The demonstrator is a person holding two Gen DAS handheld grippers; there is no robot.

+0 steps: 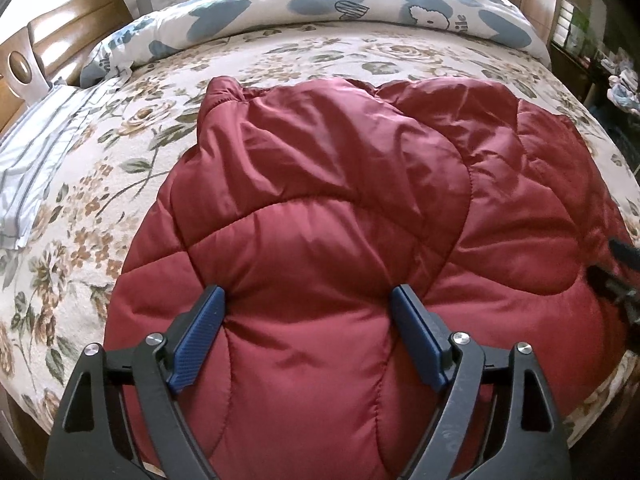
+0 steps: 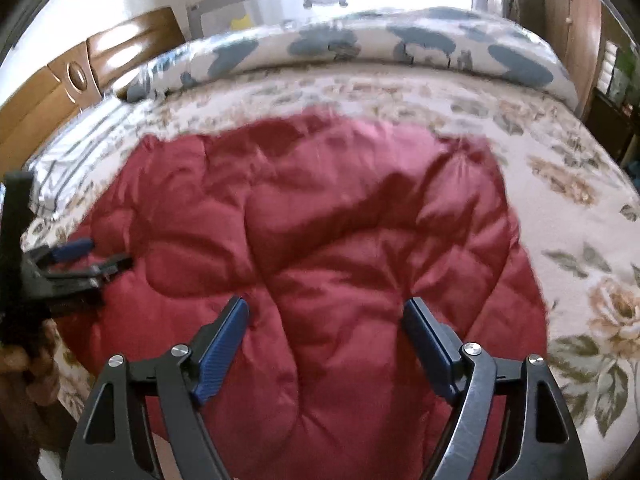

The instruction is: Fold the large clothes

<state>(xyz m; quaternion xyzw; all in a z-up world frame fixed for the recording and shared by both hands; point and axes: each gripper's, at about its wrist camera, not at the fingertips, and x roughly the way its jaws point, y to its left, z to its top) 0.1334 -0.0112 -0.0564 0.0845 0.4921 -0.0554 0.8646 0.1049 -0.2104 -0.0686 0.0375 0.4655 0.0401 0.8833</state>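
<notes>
A dark red quilted puffer jacket [image 1: 340, 208] lies folded into a thick bundle on the flowered bed cover [image 1: 120, 184]. My left gripper [image 1: 309, 294] stands wide open over its near edge. Both blue fingertips [image 1: 216, 300] dent the padding, and a bulge of fabric sits between them without being squeezed. In the right wrist view the same jacket [image 2: 320, 220] fills the middle. My right gripper [image 2: 326, 308] is open above its near right part, tips at the fabric. The left gripper [image 2: 80, 256] shows at the left edge, and the right gripper [image 1: 616, 276] at the far right of the left view.
A rolled duvet [image 1: 340, 8] with blue shapes lies across the far side of the bed. A striped pillow [image 1: 36, 152] and a wooden headboard [image 1: 72, 28] are on the left. Shelves and a cupboard [image 1: 576, 24] stand at the right. Bare flowered cover [image 2: 580, 240] lies right of the jacket.
</notes>
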